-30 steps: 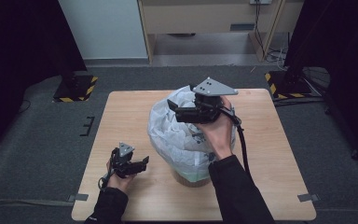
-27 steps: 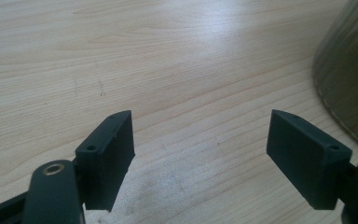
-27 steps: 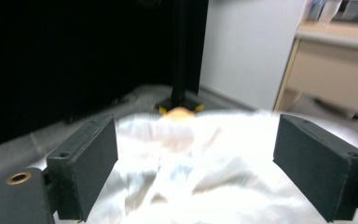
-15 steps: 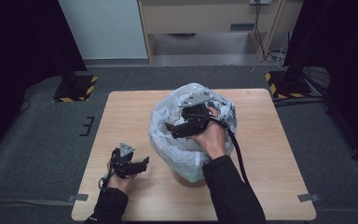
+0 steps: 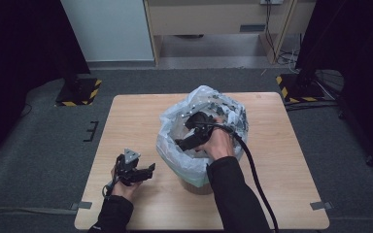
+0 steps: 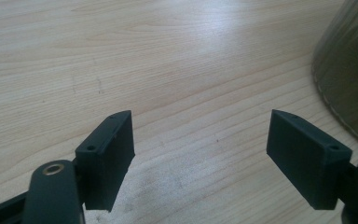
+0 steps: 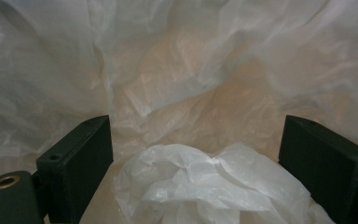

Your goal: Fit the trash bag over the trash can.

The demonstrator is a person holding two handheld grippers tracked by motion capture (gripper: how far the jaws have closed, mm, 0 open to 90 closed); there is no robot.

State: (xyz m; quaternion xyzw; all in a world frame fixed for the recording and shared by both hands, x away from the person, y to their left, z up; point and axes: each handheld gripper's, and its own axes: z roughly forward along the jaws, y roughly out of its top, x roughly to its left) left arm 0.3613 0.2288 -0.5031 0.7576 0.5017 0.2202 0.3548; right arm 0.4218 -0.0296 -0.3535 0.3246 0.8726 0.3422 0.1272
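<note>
A white plastic bag (image 5: 172,145) lines a tan bin (image 5: 197,185) at the middle of the wooden table (image 5: 136,121). My right gripper (image 5: 183,143) is down inside the bag's mouth, pointing toward the bag's left wall. In the right gripper view its jaws (image 7: 196,135) stand open, with crumpled white plastic (image 7: 205,191) bunched low between them and touching neither pad. My left gripper (image 5: 148,171) rests near the table's front left, open and holding nothing (image 6: 198,126). The bin's side (image 6: 349,70) shows at its right.
Black-and-yellow stand bases (image 5: 77,92) (image 5: 296,87) sit on the grey floor beyond the table's far corners. A black cable (image 5: 252,170) trails from the right gripper over the forearm. Bare wood lies left and right of the bin.
My right gripper has dropped from above the bag's far rim down into the bag's opening. The bag's top has puffed up around it. The left gripper has stayed put.
</note>
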